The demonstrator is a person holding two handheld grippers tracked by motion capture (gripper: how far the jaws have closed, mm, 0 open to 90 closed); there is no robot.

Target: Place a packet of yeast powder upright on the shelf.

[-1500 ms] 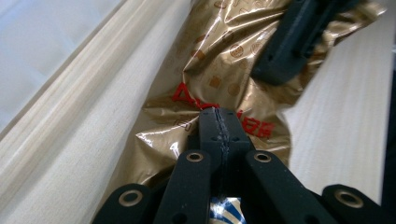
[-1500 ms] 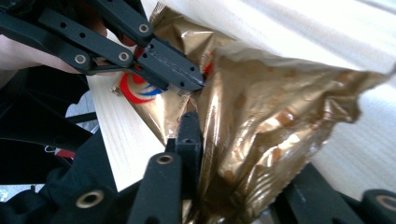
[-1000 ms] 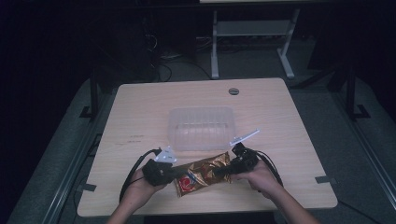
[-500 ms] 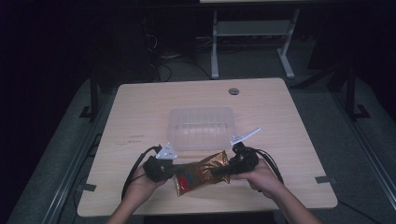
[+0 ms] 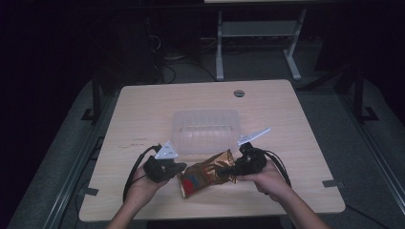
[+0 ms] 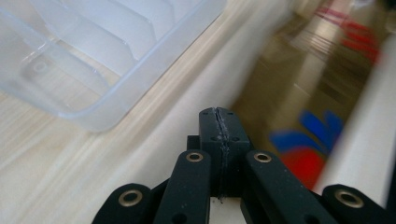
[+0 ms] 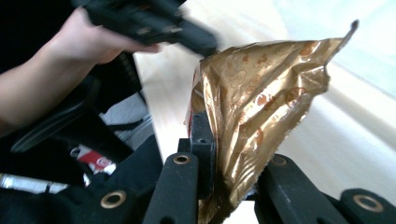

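A gold foil snack bag [image 5: 204,175] with a red and blue mark lies near the table's front edge, stretched between both grippers. My left gripper [image 5: 182,167] has its jaws pressed together at the bag's left edge, and the blurred bag [image 6: 299,107] runs off to the right of the shut tips [image 6: 219,114]. My right gripper [image 5: 230,170] is shut on the bag's right end, holding it slightly off the table. In the right gripper view the crinkled foil [image 7: 261,93] rises from between my jaws [image 7: 218,140], and the left gripper [image 7: 205,44] meets its far corner.
A clear ribbed plastic container [image 5: 205,119] stands empty just behind the bag, and its corner [image 6: 116,56] is close to my left jaws. The wooden table [image 5: 296,119] has a round cable hole [image 5: 239,93] at the back. Cables trail from both grippers.
Both hands have shifted only slightly. The bag stays held between the grippers, its right end a little higher and more crumpled than a second ago.
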